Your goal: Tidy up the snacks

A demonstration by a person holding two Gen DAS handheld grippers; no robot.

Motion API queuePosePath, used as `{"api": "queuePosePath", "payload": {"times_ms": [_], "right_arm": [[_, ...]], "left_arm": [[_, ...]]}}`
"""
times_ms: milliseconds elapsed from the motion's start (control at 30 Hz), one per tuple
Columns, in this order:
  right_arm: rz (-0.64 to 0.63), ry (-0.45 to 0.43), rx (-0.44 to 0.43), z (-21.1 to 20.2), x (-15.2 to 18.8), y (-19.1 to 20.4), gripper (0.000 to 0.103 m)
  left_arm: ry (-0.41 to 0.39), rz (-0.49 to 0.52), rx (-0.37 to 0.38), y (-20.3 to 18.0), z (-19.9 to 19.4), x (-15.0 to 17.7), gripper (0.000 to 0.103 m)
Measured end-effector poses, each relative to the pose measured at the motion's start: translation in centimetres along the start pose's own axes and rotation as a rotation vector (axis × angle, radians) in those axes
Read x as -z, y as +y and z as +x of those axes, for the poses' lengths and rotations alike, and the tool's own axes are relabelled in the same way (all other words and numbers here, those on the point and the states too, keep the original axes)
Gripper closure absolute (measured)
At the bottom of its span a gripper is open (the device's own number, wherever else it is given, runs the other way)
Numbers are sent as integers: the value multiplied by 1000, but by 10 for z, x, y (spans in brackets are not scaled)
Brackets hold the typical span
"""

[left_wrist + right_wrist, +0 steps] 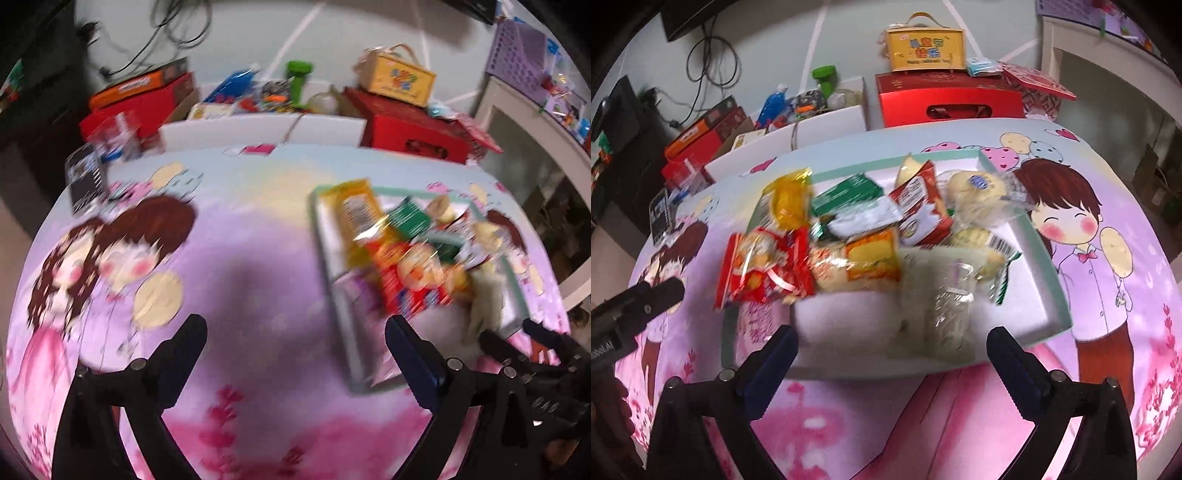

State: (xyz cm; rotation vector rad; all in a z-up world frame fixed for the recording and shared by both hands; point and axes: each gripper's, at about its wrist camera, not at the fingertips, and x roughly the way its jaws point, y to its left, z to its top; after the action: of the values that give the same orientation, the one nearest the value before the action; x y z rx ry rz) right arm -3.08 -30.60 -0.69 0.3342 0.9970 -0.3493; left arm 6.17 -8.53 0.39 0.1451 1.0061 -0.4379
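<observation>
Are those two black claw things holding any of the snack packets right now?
No. The left gripper and right gripper both stand open and empty; the snack packets lie in the shallow green-rimmed white tray.

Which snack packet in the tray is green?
The flat green packet at the back of the tray, between the yellow bag and the red-and-white packet.

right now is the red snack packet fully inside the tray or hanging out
Hanging out. In the right wrist view the red snack packet overlaps the tray's left rim and pokes past it onto the cartoon cloth.
</observation>
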Motion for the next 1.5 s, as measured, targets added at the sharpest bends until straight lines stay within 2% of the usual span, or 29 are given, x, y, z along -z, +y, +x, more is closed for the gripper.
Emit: {"api": "queuePosePath", "payload": {"times_ms": [167,300,433,600,733,900,1500], "right_arm": [[-25,-15,19,-7,13,18,0],[-43,-15,33,-8,20,28,0],[-55,-13,46,-7,26,33,0],[-59,-7,54,-3,27,35,0],[-56,1,51,1,28,34,0],[-50,13,46,7,30,32,0],[-72,20,50,12,32,36,0]], "left_arm": [[29,8,-34,15,2,30,6],[18,4,-33,21,-1,40,6],[11,22,-126,17,-2,41,6],[9,15,-75,18,1,42,6],[32,4,-110,19,6,43,6],[38,-3,-90,22,9,43,6],[41,16,-136,19,9,44,6]]}}
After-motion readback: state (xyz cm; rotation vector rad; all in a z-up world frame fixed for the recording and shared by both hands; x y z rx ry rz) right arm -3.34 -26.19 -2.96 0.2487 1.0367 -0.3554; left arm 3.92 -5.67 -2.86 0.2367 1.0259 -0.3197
